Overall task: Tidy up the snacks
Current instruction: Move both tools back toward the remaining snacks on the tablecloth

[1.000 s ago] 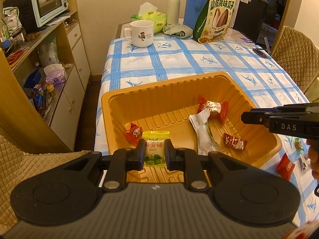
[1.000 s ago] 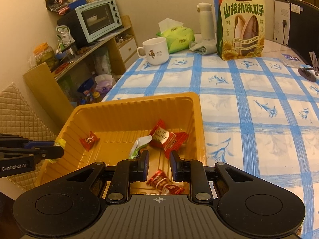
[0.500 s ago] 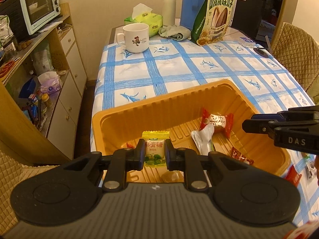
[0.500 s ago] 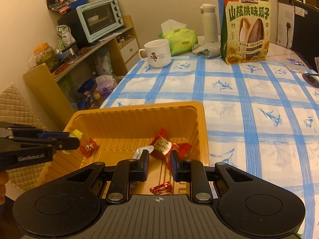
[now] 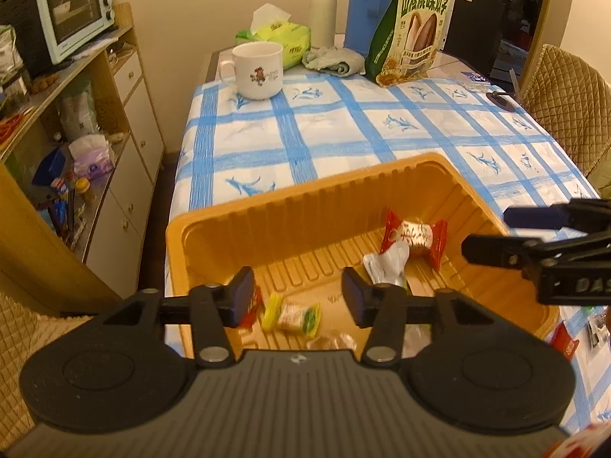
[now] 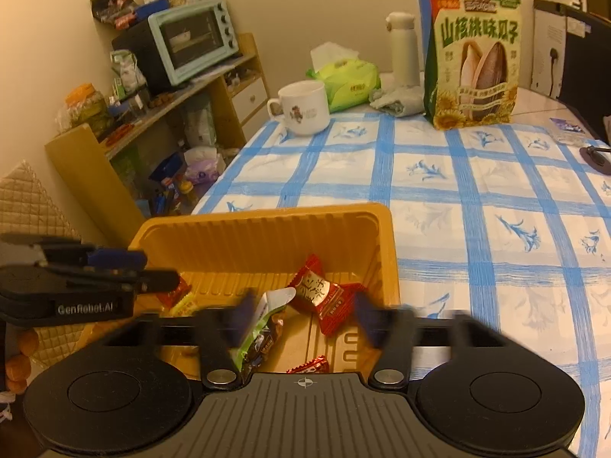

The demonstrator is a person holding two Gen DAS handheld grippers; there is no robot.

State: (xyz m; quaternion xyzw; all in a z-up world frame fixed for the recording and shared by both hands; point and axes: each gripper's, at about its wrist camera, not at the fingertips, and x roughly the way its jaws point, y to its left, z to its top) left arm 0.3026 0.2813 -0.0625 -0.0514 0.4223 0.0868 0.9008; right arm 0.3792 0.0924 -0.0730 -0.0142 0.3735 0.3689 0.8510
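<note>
An orange plastic tray (image 5: 313, 206) (image 6: 263, 233) sits at the near edge of the blue-checked table. My left gripper (image 5: 298, 297) is open above the tray's near left part; a yellow-green candy (image 5: 294, 316) lies on the tray floor below it. A red-white candy (image 5: 414, 234) (image 6: 319, 294), a white-green wrapper (image 5: 385, 267) (image 6: 259, 328) and small red candies (image 6: 309, 366) lie inside. My right gripper (image 6: 299, 318) is open and blurred over the tray's right side, empty.
A white mug (image 5: 257, 70), tissue pack (image 5: 275, 36), thermos (image 5: 322, 11) and sunflower-seed bag (image 5: 416, 30) stand at the table's far end. A shelf with a toaster oven (image 5: 72, 11) is on the left. A red candy (image 5: 565, 343) lies on the table right of the tray.
My left gripper opened and the yellow-green candy dropped into the tray. My right gripper opened too and is moving.
</note>
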